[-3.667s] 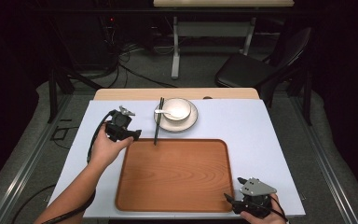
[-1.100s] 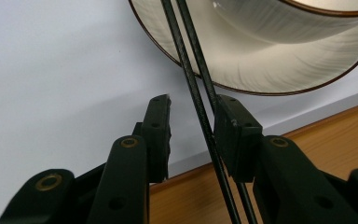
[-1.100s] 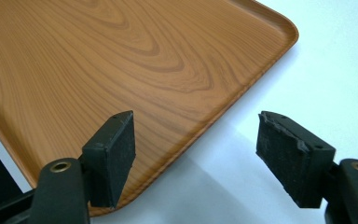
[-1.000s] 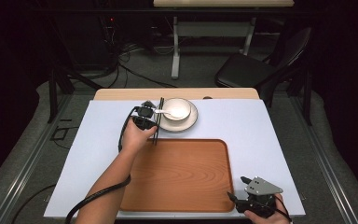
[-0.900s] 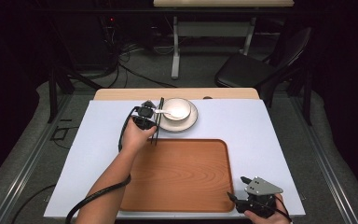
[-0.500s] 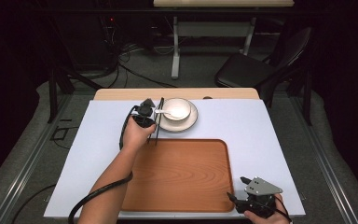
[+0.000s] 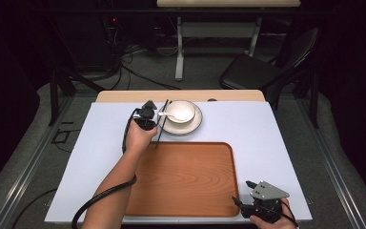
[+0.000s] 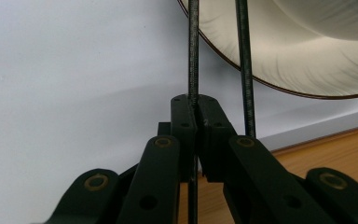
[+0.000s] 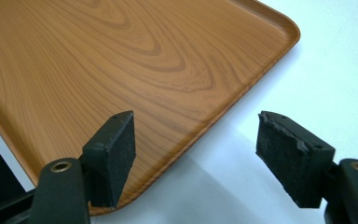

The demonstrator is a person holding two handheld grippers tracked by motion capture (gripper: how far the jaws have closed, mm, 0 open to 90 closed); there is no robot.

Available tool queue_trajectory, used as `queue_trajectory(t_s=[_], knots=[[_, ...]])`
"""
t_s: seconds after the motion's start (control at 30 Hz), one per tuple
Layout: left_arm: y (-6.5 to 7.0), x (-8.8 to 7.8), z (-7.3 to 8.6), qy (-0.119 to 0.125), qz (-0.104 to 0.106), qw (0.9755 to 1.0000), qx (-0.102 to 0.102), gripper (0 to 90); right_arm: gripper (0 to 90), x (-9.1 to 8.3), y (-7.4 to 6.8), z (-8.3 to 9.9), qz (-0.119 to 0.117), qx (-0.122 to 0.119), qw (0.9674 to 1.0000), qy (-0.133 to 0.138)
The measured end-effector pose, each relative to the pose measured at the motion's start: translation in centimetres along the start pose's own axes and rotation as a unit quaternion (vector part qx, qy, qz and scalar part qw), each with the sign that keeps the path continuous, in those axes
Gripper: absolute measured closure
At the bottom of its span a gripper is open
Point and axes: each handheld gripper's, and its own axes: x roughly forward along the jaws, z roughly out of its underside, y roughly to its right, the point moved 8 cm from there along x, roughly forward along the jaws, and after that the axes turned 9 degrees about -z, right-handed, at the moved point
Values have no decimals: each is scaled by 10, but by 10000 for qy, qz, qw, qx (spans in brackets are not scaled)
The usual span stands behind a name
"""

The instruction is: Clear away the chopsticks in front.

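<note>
My left gripper [image 7: 153, 116] sits near the far edge of the white worktop [image 7: 276, 138]. Its fingers [image 8: 185, 126] have just been closing and are now clenched on one thin black chopstick [image 8: 193, 56]. The second black chopstick [image 8: 244, 65] lies just beside it, outside the grip, crossing the rim of the round cream plate [image 8: 279, 70] that carries a white bowl [image 7: 181, 111]. My right gripper [image 9: 196, 158] rests at the near right corner of the brown wooden tray [image 9: 121, 60], fingers spread wide with nothing held.
</note>
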Motion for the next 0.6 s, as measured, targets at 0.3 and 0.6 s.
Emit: queue_trajectory(t_s=[0.3, 0.6], knots=[[-5, -4, -2, 97, -48, 9999, -76, 864, 279, 0, 0, 0, 5, -1, 10000, 6], [-13, -14, -2, 207, -68, 9997, -121, 864, 279, 0, 0, 0, 6, 8, 10000, 9]])
